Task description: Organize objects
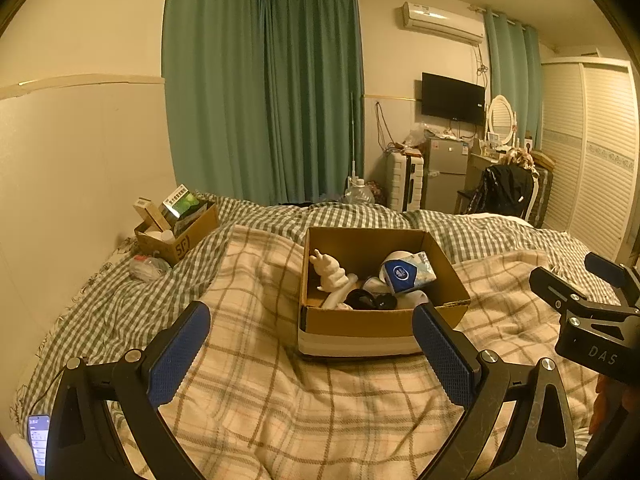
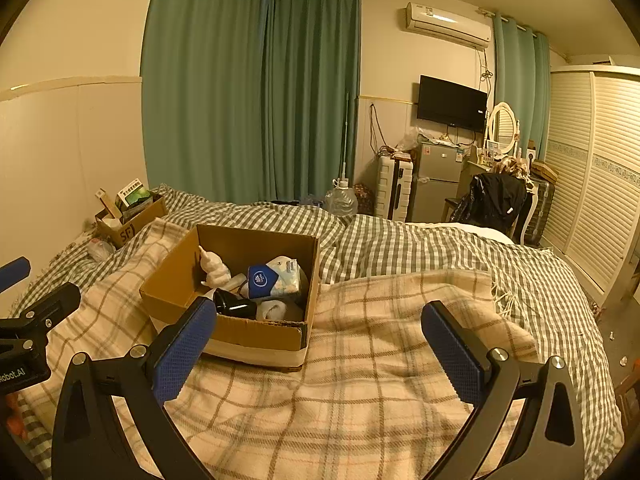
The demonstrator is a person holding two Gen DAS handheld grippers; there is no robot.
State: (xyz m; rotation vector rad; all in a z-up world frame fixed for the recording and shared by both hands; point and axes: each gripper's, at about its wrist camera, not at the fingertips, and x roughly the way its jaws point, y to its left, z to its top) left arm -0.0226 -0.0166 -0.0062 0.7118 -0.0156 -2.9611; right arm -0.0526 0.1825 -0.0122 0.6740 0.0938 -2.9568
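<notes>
On the bed, a cardboard box [image 1: 360,322] sits open-topped on a beige plaid blanket [image 1: 280,400], and everything else is placed from that box. Inside it, a white figurine [image 1: 330,272] leans against the left wall, a blue-and-white tissue pack [image 1: 408,272] lies toward the right wall, and a black rounded object [image 1: 366,300] rests near the front wall with a few white items around it that are too small to identify. The left gripper [image 1: 312,354] hovers just in front of the box, its blue-padded fingers spread wide apart and holding nothing; the right-hand pad overlaps the box's front right corner in the left wrist view. The right gripper [image 2: 320,350] hangs in front of the box and to its right, over the blanket, fingers likewise wide apart and empty, with its left pad overlapping the box's front wall in its own view. Well behind the box and to its left, against the wall, a second smaller carton [image 1: 176,236] holds upright packets, with a crumpled clear bag [image 1: 148,268] just in front of it. Beyond the box, a green checked sheet [image 1: 360,216] covers the far part of the bed, and teal curtains [image 1: 264,92] hang further back. A phone [image 1: 39,442] with a lit screen lies far to the box's near left.
</notes>
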